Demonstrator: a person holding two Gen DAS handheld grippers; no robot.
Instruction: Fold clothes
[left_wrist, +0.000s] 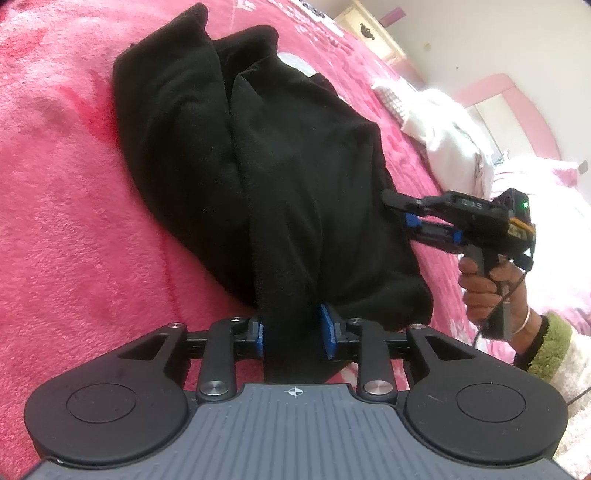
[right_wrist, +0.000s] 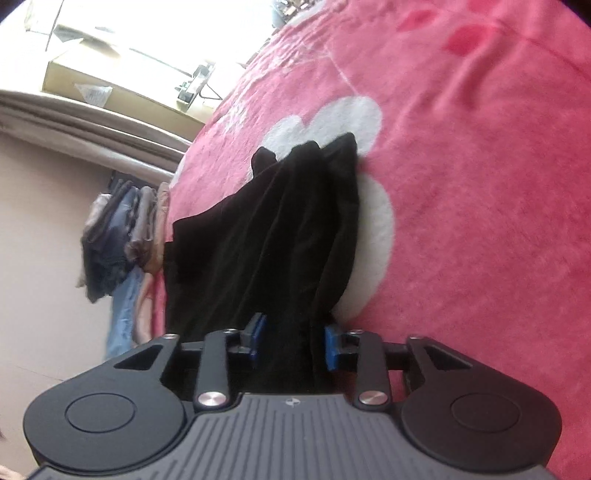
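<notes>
both grippers pinching black garment (left_wrist: 258, 158), pink blanket (left_wrist: 66, 229)

2 wrist fisheyes, both low and close over a pink bed.

The left wrist view looks forward along the left gripper (left_wrist: 294, 334), its base filling the near edge, close over the black garment (left_wrist: 266, 177) on the pink blanket (left_wrist: 74, 221), facing a far pink headboard (left_wrist: 517, 107); the right gripper (left_wrist: 400, 212) enters from the right. The right wrist view looks along the right gripper (right_wrist: 291, 341), rolled sideways, facing a far stack of clothes (right_wrist: 118, 236) at left. Both views share the black garment (right_wrist: 266, 236) and pink blanket (right_wrist: 480, 221).
</notes>
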